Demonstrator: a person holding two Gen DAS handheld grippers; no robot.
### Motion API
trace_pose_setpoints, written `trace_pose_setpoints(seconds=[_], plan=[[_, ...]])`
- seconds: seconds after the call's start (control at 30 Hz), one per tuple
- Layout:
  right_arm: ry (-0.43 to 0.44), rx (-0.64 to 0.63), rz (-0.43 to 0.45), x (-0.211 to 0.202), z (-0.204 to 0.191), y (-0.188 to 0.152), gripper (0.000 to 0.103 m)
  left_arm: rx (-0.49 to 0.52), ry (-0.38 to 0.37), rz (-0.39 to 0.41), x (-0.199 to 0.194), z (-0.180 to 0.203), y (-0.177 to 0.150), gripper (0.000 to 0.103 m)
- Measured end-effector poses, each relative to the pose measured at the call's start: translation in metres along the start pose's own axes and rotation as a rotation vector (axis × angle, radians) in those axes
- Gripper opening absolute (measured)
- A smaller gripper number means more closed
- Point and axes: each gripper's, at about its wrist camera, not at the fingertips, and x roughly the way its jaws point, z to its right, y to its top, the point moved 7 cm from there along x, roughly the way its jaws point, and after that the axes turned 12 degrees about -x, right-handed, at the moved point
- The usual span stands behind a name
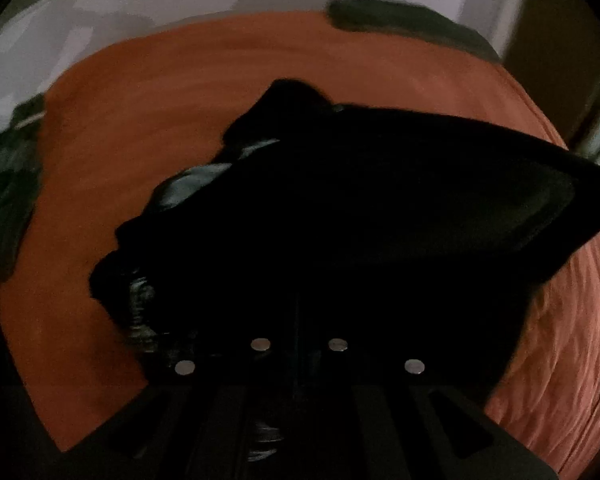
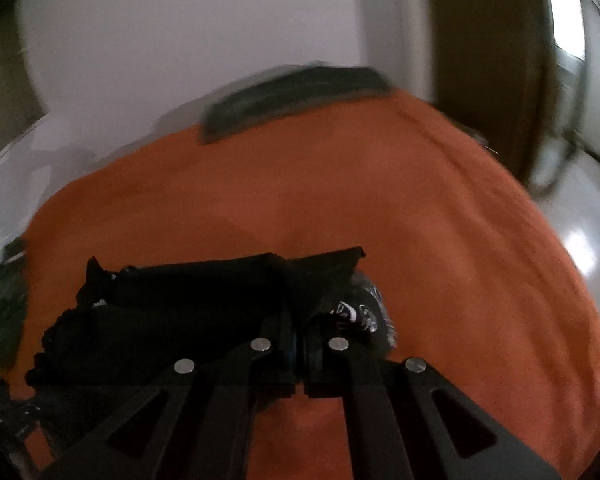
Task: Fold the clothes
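The right tongs (image 2: 299, 344) are clenched on the black garment (image 2: 188, 292), which lies bunched on the orange bed sheet (image 2: 380, 200). The left tongs (image 1: 300, 344) are buried in the same black garment (image 1: 380, 200); whether they grip it cannot be told. A dark folded cloth (image 2: 296, 96) lies at the sheet's far edge.

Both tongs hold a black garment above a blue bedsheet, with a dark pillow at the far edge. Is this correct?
Not quite: the bedsheet is orange, not blue, as the right wrist view shows plainly. The rest stands: both the left tongs and right tongs hold the black garment, and a dark pillow lies at the far edge.
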Motion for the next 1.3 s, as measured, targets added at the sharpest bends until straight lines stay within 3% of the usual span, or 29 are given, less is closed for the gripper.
trace_pose_setpoints(seconds=[0.17,0.23,0.3,0.33,0.37,0.4,0.43,0.47,0.57,0.63,0.9,1.1,1.3], plan=[[-0.011,0.052,-0.171,0.011,0.082,-0.062,0.001,0.049,0.033,-0.032,0.016,0.019,-0.002,0.004],[0.043,0.036,-0.243,0.026,0.084,-0.08,0.001,0.06,0.039,-0.041,0.02,0.022,-0.002,0.006],[0.091,0.0,-0.308,0.039,0.081,-0.096,0.002,0.053,0.05,-0.053,0.022,0.014,-0.006,0.016],[0.103,-0.017,-0.326,0.044,0.078,-0.1,0.005,0.041,0.063,-0.063,0.021,0.008,-0.006,0.028],[0.113,-0.034,-0.343,0.047,0.075,-0.102,0.016,0.034,0.079,-0.074,0.017,0.006,-0.015,0.041],[0.125,-0.048,-0.357,0.049,0.072,-0.104,0.024,0.028,0.095,-0.085,0.012,0.004,-0.023,0.046],[0.142,-0.049,-0.36,0.048,0.068,-0.102,0.042,0.035,0.106,-0.092,0.008,-0.001,-0.024,0.055],[0.16,-0.05,-0.363,0.048,0.063,-0.1,0.051,0.049,0.117,-0.092,0.006,-0.005,-0.022,0.063],[0.213,-0.052,-0.371,0.046,0.05,-0.093,0.051,0.086,0.172,-0.092,0.004,-0.018,-0.017,0.073],[0.248,-0.054,-0.376,0.045,0.041,-0.089,0.051,0.093,0.211,-0.096,0.007,-0.024,-0.018,0.074],[0.393,-0.076,-0.393,0.041,-0.002,-0.067,0.051,-0.056,0.152,-0.13,0.034,-0.045,0.001,0.076],[0.44,-0.19,-0.279,0.031,-0.069,-0.015,0.051,-0.166,0.074,-0.167,0.045,-0.067,0.025,0.076],[0.505,-0.318,-0.223,0.062,-0.142,0.017,0.052,-0.327,0.041,-0.218,0.035,-0.102,0.041,0.076]])
